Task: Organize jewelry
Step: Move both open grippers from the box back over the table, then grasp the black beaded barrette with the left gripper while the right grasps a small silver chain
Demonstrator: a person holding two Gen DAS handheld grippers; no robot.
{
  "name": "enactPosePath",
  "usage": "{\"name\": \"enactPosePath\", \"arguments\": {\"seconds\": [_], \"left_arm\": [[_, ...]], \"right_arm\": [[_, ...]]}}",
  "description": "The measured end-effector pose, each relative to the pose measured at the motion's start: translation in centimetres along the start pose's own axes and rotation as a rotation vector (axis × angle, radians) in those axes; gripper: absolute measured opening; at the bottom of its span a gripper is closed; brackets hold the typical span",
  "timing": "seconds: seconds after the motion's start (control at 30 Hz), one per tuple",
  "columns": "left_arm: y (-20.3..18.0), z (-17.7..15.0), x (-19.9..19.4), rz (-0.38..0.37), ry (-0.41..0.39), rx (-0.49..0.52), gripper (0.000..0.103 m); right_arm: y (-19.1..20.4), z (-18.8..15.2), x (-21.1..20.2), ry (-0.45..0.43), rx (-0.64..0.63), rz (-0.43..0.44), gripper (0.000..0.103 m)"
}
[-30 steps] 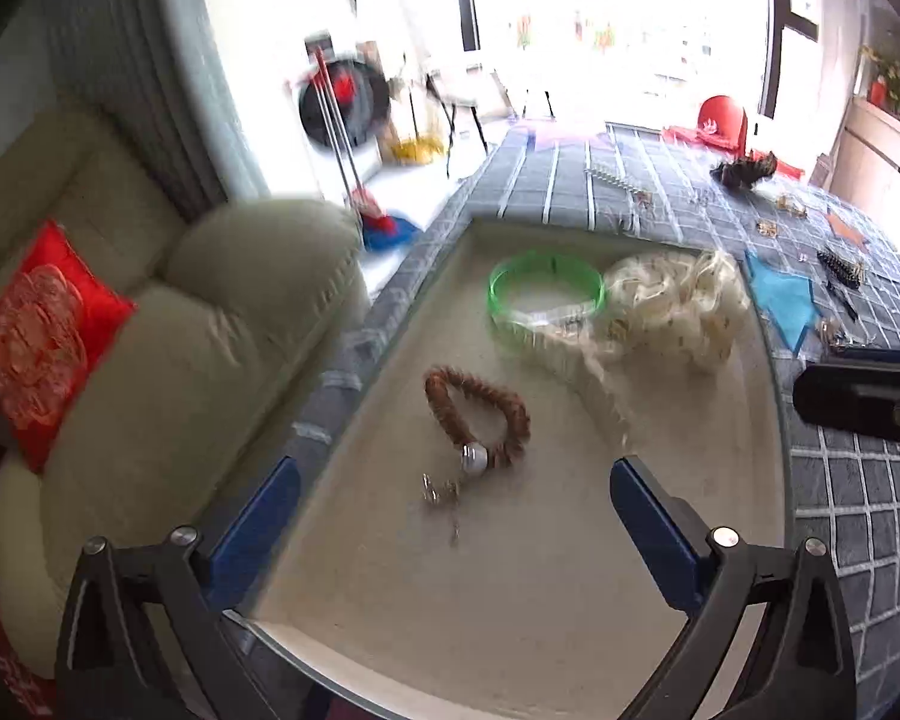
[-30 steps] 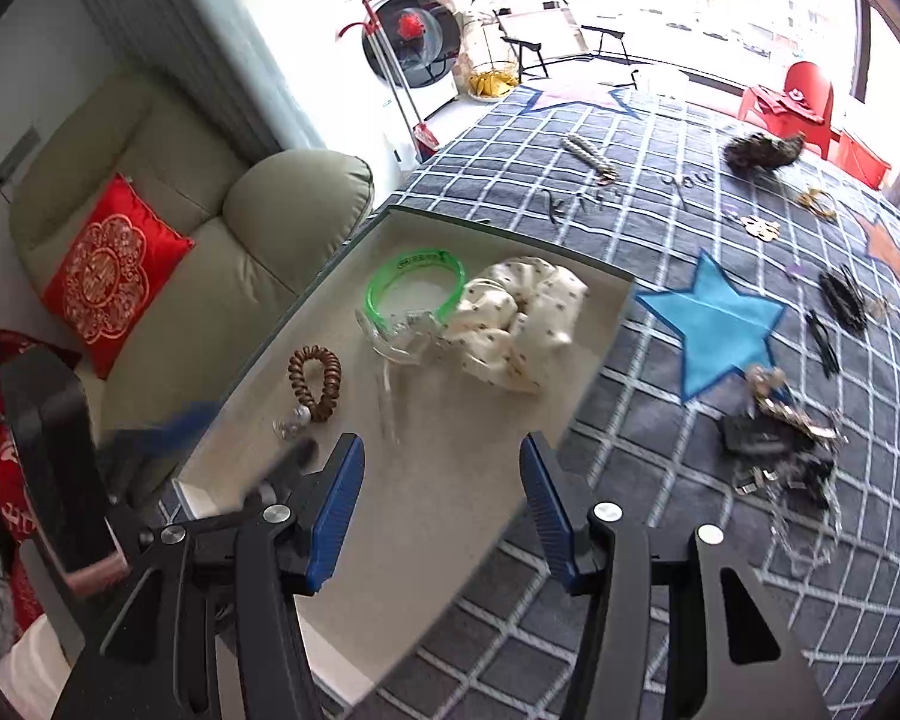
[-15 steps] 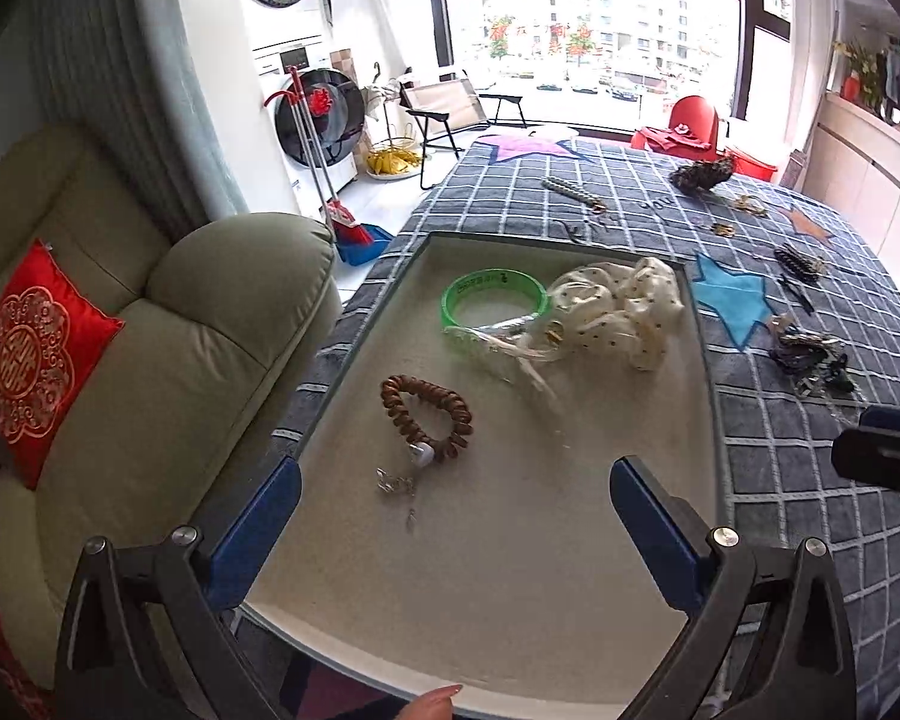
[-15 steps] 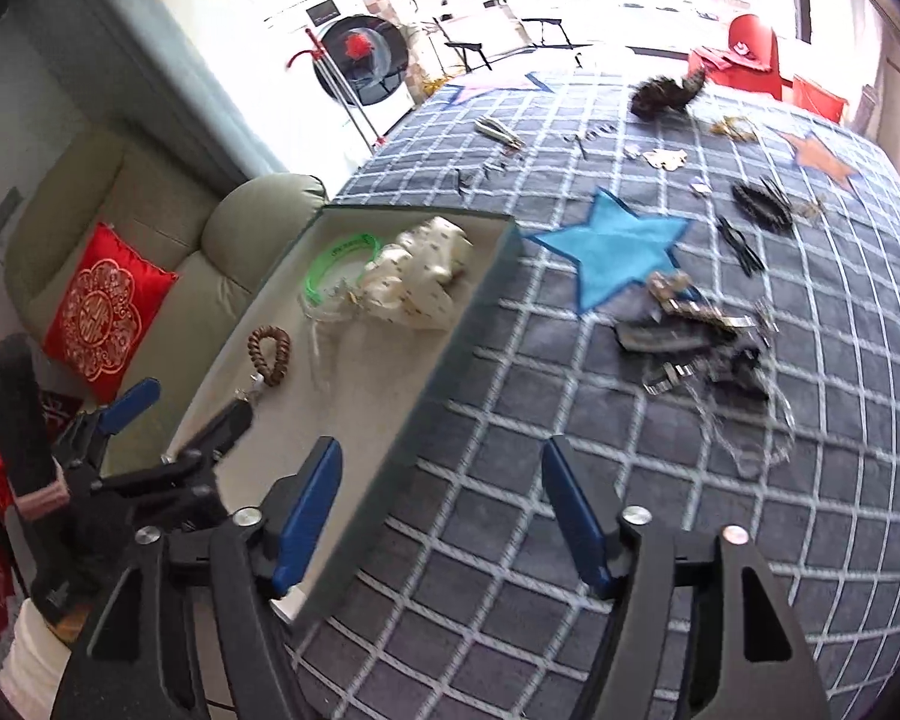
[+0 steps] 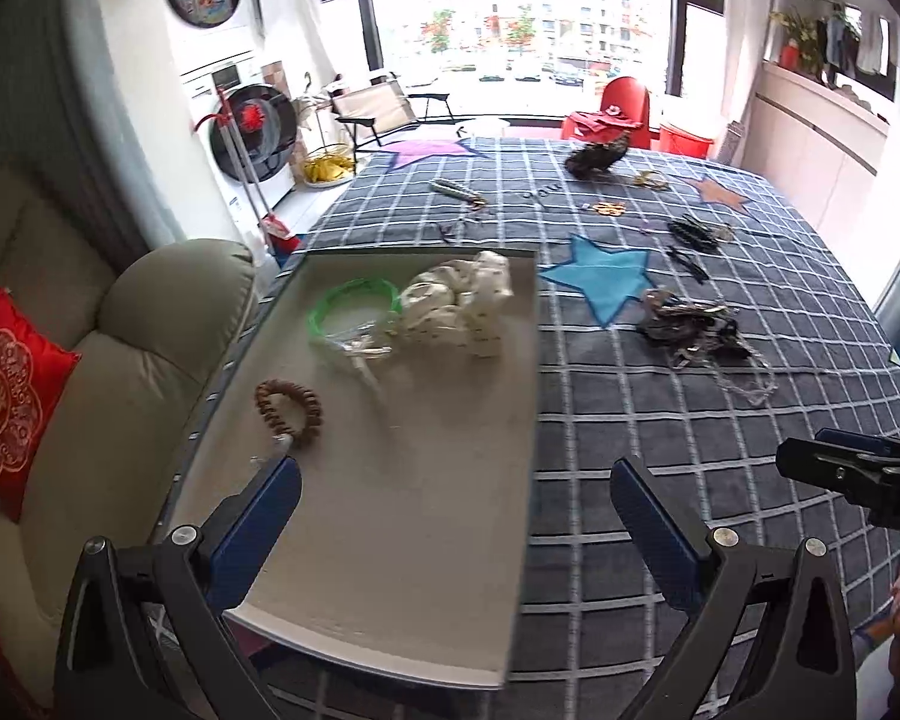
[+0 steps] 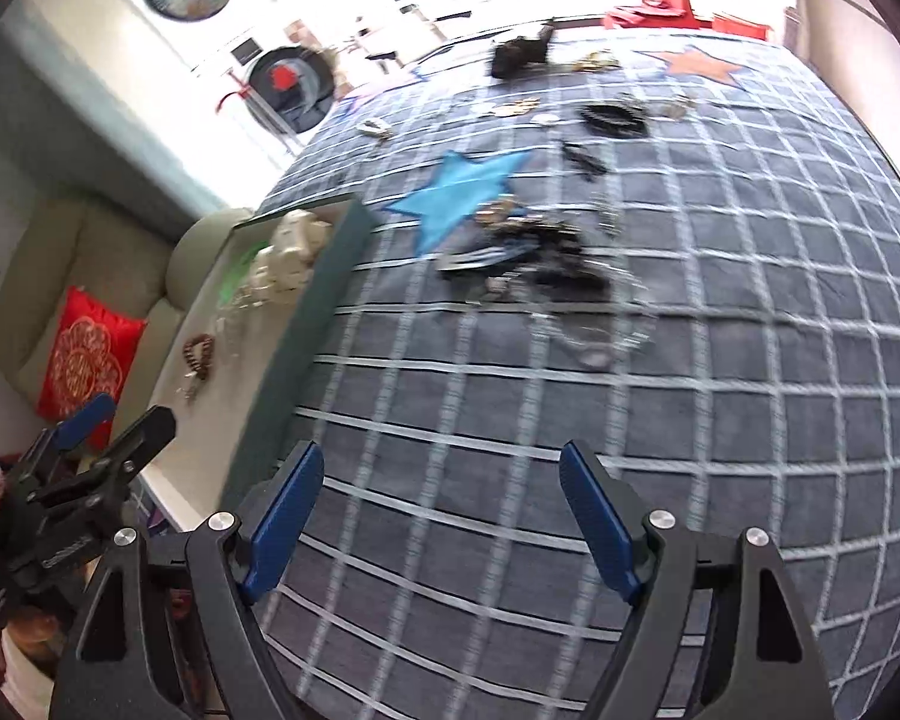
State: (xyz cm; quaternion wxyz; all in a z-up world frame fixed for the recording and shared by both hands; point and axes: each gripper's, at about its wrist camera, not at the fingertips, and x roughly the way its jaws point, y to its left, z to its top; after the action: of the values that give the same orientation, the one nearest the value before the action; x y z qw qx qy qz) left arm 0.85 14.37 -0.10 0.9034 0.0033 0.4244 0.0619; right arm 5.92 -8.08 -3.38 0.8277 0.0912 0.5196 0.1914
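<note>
In the left wrist view the left gripper [image 5: 453, 501] has empty jaws spread over the tray [image 5: 390, 516], bead bracelet [image 5: 289, 408] just ahead of the left jaw; in the right wrist view the right gripper [image 6: 441, 504] jaws are opening, empty, over the checked cloth [image 6: 720, 360], tangled jewelry pile [image 6: 534, 264] well ahead

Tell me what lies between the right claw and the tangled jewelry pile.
Only bare checked cloth: in the right wrist view nothing sits between the right claw, empty with its jaws opening, and the tangled jewelry pile.

Grey checked cloth [image 5: 660, 420], open tray [image 5: 528, 396] at its edge, tangled jewelry pile [image 5: 696, 330], scattered hair clips [image 5: 693, 231]
</note>
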Motion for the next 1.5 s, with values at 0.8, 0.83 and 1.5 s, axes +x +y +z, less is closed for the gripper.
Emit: {"name": "enactPosePath", "arguments": {"seconds": [0.8,0.83,1.5], "left_arm": [[-9.0,-0.1,2.8,-0.121,0.082,0.047,0.103],[-9.1,0.0,3.0,-0.123,0.085,0.043,0.103],[-9.5,3.6,7.4,-0.184,0.111,-0.059,0.092]], "right_arm": [[-6.1,6.1,0.8,-0.052,0.026,-0.097,0.083],[-6.4,6.5,1.2,-0.052,0.022,-0.111,0.083],[-5.4,10.6,7.3,-0.014,-0.176,-0.237,0.046]]}}
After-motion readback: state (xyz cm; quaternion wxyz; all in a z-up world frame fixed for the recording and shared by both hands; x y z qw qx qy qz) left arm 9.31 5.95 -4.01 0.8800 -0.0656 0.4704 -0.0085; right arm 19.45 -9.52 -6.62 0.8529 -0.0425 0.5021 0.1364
